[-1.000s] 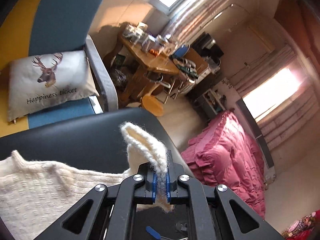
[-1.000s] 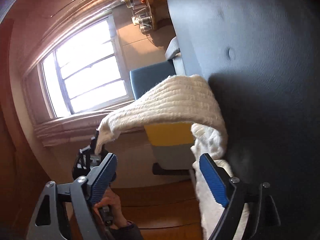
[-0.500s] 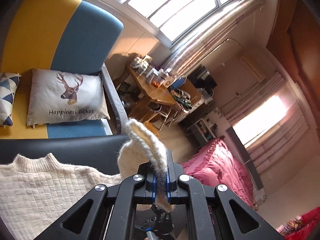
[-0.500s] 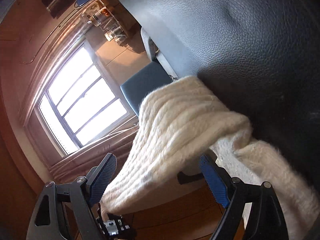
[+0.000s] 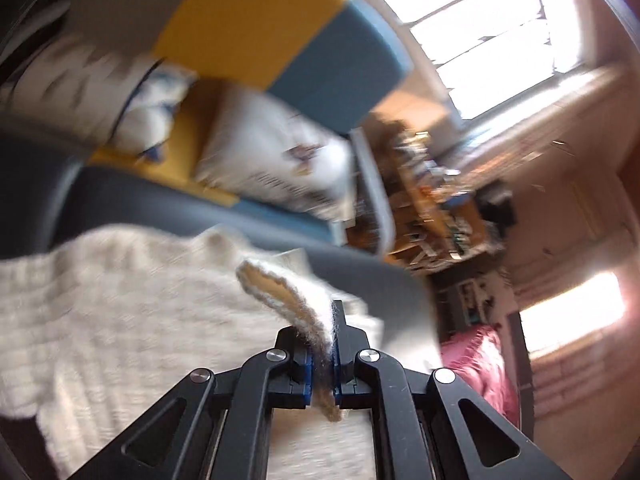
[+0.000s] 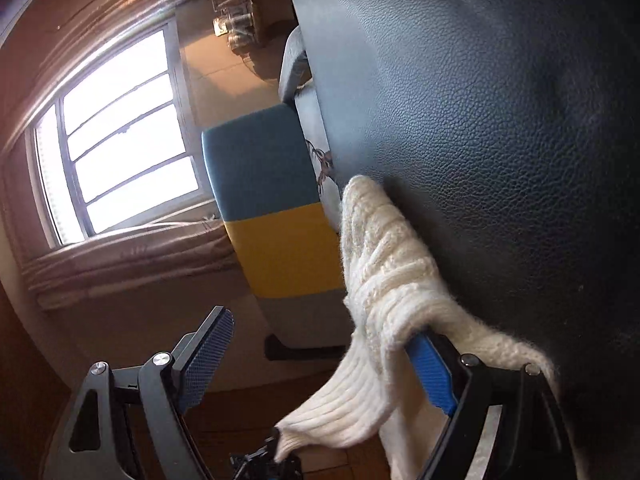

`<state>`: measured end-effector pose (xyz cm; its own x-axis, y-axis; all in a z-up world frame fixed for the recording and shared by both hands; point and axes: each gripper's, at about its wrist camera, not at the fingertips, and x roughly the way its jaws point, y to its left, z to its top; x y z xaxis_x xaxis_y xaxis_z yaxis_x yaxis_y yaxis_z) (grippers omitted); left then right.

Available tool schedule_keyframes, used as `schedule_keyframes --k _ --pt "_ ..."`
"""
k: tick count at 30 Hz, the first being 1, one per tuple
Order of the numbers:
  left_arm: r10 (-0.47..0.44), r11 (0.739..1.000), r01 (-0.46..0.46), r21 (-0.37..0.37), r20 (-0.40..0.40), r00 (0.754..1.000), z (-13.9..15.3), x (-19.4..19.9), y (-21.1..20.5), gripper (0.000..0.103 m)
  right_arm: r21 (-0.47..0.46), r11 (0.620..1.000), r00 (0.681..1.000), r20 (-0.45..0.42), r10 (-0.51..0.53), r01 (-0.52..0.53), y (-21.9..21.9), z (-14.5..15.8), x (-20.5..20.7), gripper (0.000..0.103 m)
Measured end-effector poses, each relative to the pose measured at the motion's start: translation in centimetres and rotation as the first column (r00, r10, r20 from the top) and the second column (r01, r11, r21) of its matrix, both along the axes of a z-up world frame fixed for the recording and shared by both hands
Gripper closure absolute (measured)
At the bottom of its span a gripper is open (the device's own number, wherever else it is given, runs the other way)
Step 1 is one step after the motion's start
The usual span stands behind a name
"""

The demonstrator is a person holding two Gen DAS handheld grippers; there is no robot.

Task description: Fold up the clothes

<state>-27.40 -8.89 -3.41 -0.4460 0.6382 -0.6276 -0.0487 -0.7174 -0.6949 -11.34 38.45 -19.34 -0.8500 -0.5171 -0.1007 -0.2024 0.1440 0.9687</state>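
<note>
A cream knitted sweater [image 5: 120, 320] lies spread on a dark leather surface [image 5: 360, 276]. My left gripper [image 5: 322, 360] is shut on a ribbed edge of the sweater, which sticks up between the blue pads. In the right wrist view a sleeve of the sweater [image 6: 384, 272] drapes over the edge of the dark leather surface [image 6: 500, 120] and across one blue pad [image 6: 430, 368]. My right gripper [image 6: 316, 356] stands open, with the cloth hanging between its fingers. The left gripper shows small at the bottom of that view, holding the sleeve end [image 6: 296, 436].
A yellow and blue sofa [image 5: 288, 40] with a deer cushion [image 5: 276, 168] stands behind the surface. A cluttered wooden table [image 5: 428, 208] and a pink bed [image 5: 480, 364] lie to the right. A bright window [image 6: 120, 136] and wooden floor [image 6: 240, 432] appear in the right wrist view.
The left gripper has swung fast to the left with the sweater edge held; its view is blurred. The sleeve now drapes over the right gripper's pad.
</note>
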Motion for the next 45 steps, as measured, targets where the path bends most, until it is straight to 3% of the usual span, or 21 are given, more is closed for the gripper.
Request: schedule_keyframes --k 3,6,9,11,14,17,21,23,26,29,31,32,34,36,39,41,42,44,45 --pt "0.047 0.997 -0.040 -0.060 0.121 0.992 -5.9 -0.8 -1.6 0.096 0.114 0.991 0.997 0.039 0.066 -0.070 -0.8 1.0 -0.9 0.016" --pt "0.067 0.994 -0.050 -0.100 0.177 0.982 -9.3 -0.6 -2.3 0.096 0.207 0.971 0.991 0.074 0.108 -0.121 -1.1 1.8 -1.8 0.016" --pt "0.096 0.990 -0.075 -0.122 0.181 0.979 -9.9 -0.5 -2.9 0.096 0.256 0.961 0.993 0.083 0.083 -0.102 -0.9 2.4 -2.0 0.016" --pt "0.112 0.985 -0.087 -0.147 0.174 0.978 -9.8 -0.6 -3.2 0.096 0.287 0.955 0.997 0.038 0.071 -0.078 -1.1 3.3 -1.1 0.016" --pt "0.097 0.960 -0.051 -0.276 0.156 0.983 -9.7 -0.8 -2.2 0.096 0.317 0.930 0.982 0.085 0.166 -0.185 -2.2 3.1 -0.2 0.016" --pt "0.075 0.956 -0.027 -0.293 0.155 0.985 -10.2 -0.9 -2.0 0.096 0.357 0.883 0.952 0.153 0.266 -0.305 -3.3 2.9 0.8 0.018" --pt "0.074 0.970 -0.033 -0.241 0.162 0.984 -10.4 -0.9 -2.5 0.096 0.549 0.791 0.963 0.174 0.207 -0.269 -1.1 5.4 1.4 0.018" --pt "0.073 0.970 -0.031 -0.241 0.168 0.983 -10.6 -0.9 -2.6 0.096 0.627 0.734 0.965 0.175 0.195 -0.262 -0.1 6.6 0.0 0.019" --pt "0.074 0.973 -0.032 -0.230 0.176 0.982 -10.6 -1.0 -2.5 0.095 0.660 0.683 0.950 0.208 0.234 -0.313 0.4 6.8 -3.5 0.021" --pt "0.073 0.975 -0.032 -0.219 0.179 0.981 -10.7 -0.9 -2.5 0.095 0.677 0.639 0.931 0.251 0.265 -0.365 0.9 6.8 -7.0 0.039" --pt "0.070 0.976 -0.030 -0.215 0.181 0.981 -10.8 -0.8 -2.6 0.095 0.630 0.656 0.909 0.292 0.296 -0.416 1.1 5.3 -8.9 0.065" --pt "0.063 0.976 -0.024 -0.216 0.175 0.983 -10.8 -0.8 -2.6 0.095 0.617 0.651 0.897 0.310 0.317 -0.443 0.9 4.8 -9.6 0.072" --pt "0.039 0.973 -0.002 -0.230 0.157 0.987 -10.7 -0.7 -2.4 0.095 0.622 0.607 0.869 0.346 0.353 -0.494 0.0 4.0 -10.7 0.082" --pt "-0.008 0.958 0.044 -0.283 0.124 0.992 -10.4 -0.6 -1.7 0.095 0.681 0.518 0.853 0.367 0.371 -0.518 -1.2 4.6 -11.2 0.090" --pt "-0.057 0.943 0.066 -0.327 0.038 0.998 -9.1 -0.1 -1.3 0.095 0.838 0.347 0.886 0.297 0.357 -0.421 -2.8 8.7 -10.4 0.093" --pt "-0.074 0.929 0.067 -0.363 -0.006 0.997 -8.6 0.1 -1.0 0.095 0.895 0.175 0.884 0.343 0.317 -0.410 -4.0 9.4 -10.4 0.095" --pt "-0.076 0.919 0.064 -0.388 -0.014 0.997 -8.7 0.2 -0.8 0.095 0.894 0.118 0.873 0.382 0.303 -0.432 -4.3 8.9 -10.7 0.102" --pt "-0.080 0.897 0.059 -0.437 -0.031 0.996 -8.8 0.2 -0.4 0.095 0.873 0.094 0.852 0.436 0.290 -0.479 -4.3 6.9 -11.2 0.102" --pt "-0.084 0.888 0.063 -0.456 -0.025 0.996 -9.1 0.3 -0.1 0.095 0.868 0.102 0.850 0.444 0.284 -0.487 -4.0 6.3 -11.2 0.102"
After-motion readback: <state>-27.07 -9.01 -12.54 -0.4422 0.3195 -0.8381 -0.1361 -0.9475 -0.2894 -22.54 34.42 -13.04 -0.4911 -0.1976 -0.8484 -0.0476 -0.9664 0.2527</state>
